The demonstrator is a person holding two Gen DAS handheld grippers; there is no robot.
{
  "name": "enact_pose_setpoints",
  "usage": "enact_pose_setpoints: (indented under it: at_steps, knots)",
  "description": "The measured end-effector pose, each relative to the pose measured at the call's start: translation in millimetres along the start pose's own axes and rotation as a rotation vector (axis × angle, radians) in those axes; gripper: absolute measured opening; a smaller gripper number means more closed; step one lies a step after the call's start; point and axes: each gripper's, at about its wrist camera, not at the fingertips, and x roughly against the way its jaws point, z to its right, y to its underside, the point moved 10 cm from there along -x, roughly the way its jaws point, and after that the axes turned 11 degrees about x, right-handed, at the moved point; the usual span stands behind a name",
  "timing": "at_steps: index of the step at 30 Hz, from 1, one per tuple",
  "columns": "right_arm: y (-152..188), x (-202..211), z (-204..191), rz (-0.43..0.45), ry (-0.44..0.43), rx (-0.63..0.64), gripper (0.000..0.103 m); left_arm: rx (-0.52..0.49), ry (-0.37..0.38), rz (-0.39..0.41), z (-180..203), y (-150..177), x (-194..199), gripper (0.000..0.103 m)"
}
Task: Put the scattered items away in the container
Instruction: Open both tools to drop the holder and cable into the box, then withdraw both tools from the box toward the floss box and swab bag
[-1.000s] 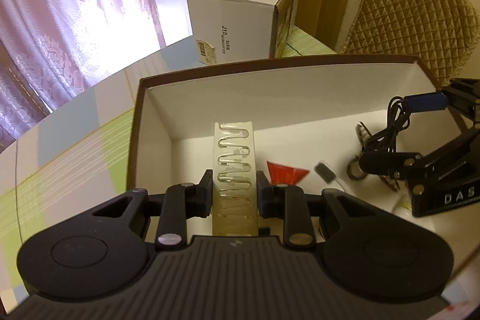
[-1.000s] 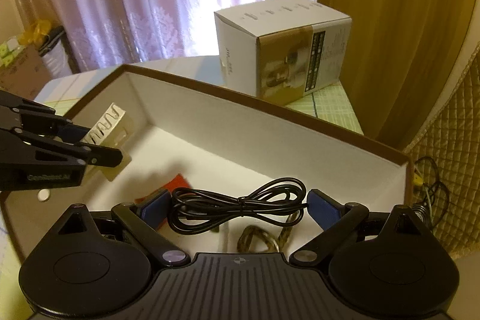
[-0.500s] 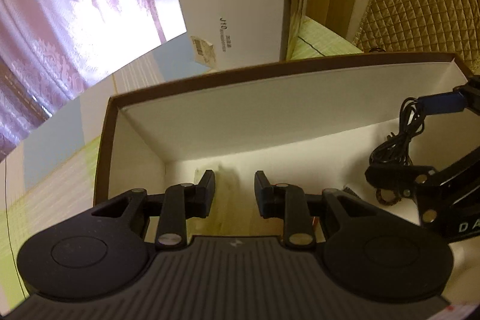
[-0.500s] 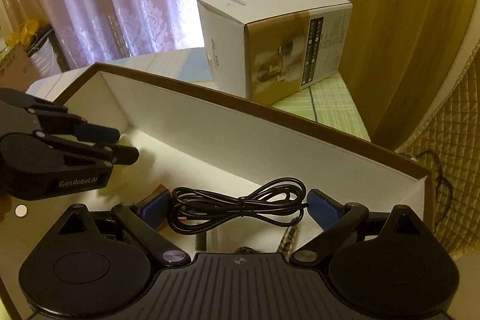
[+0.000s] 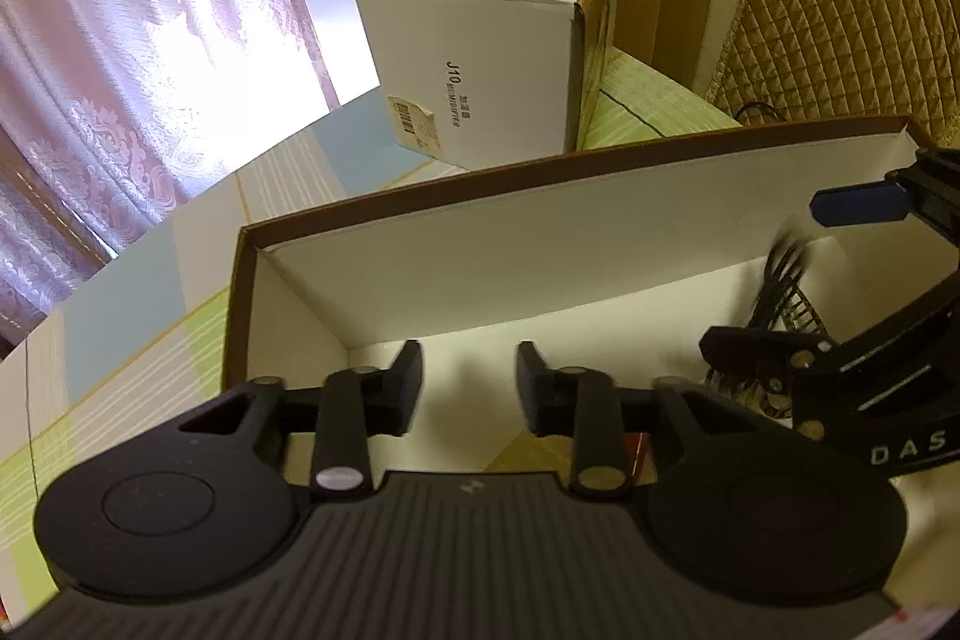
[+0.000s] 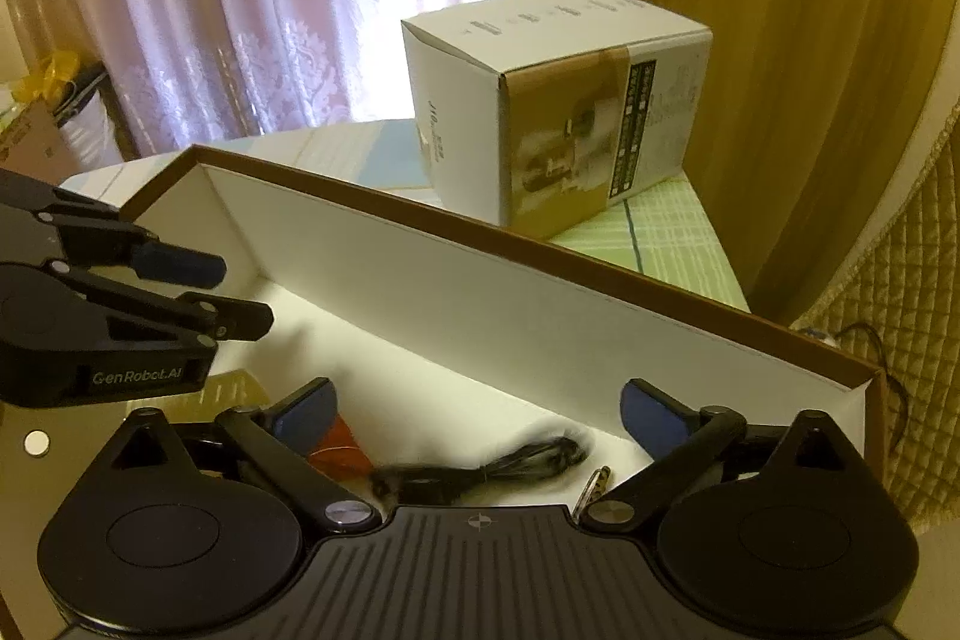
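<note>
The container is a brown-rimmed box with white walls (image 5: 540,172) (image 6: 540,250). My left gripper (image 5: 469,382) hovers open over its left end, nothing between the fingers. My right gripper (image 6: 477,403) stands wide open above the right end. Below it a bundled black cable (image 6: 498,466) lies blurred on the box floor, free of the blue pads (image 6: 645,403). A red item (image 6: 336,451) and a clear wavy tray (image 6: 234,388) lie in the box too. Each view shows the other gripper: the right gripper (image 5: 798,274), the left gripper (image 6: 237,293).
A white carton (image 5: 480,57) (image 6: 558,99) stands on the table just behind the box. A quilted chair back (image 5: 840,9) rises at the right. Curtains (image 6: 240,9) hang behind. A patterned tablecloth (image 5: 150,280) shows left of the box.
The left gripper let go of the clear wavy tray and drew back. The right gripper opened wider and the black cable dropped from its pads into the box.
</note>
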Motion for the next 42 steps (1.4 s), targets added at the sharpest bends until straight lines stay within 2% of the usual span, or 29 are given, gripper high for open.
enact_pose_setpoints:
  at_steps: [5,6,8,12,14,16,19,33,42]
  knots:
    - [3,14,-2,-0.009,-0.013,0.008,0.101,0.000,0.001,0.002,-1,1,9,0.036]
    - [5,18,-4,-0.012,-0.020,0.015,0.101,0.003,0.004,0.002,0,2,12,0.041]
    - [8,26,-6,-0.014,-0.022,0.030,0.101,0.003,0.011,0.009,1,5,18,0.043]
    - [17,44,-11,-0.020,-0.023,0.047,0.101,0.017,0.016,0.009,1,12,32,0.059]
    - [21,54,-14,-0.016,-0.026,0.048,0.101,0.025,0.016,0.014,1,15,42,0.063]
    - [25,65,-18,-0.007,-0.027,0.045,0.101,0.035,0.014,0.022,0,19,53,0.072]
    - [29,80,-23,0.005,-0.019,0.040,0.101,0.060,0.030,0.040,0,23,72,0.075]
    - [46,137,-45,0.047,0.017,-0.003,0.101,0.122,0.041,0.093,4,61,149,0.080]
    - [62,167,-62,0.065,0.042,-0.010,0.101,0.131,-0.005,0.111,4,92,187,0.083]
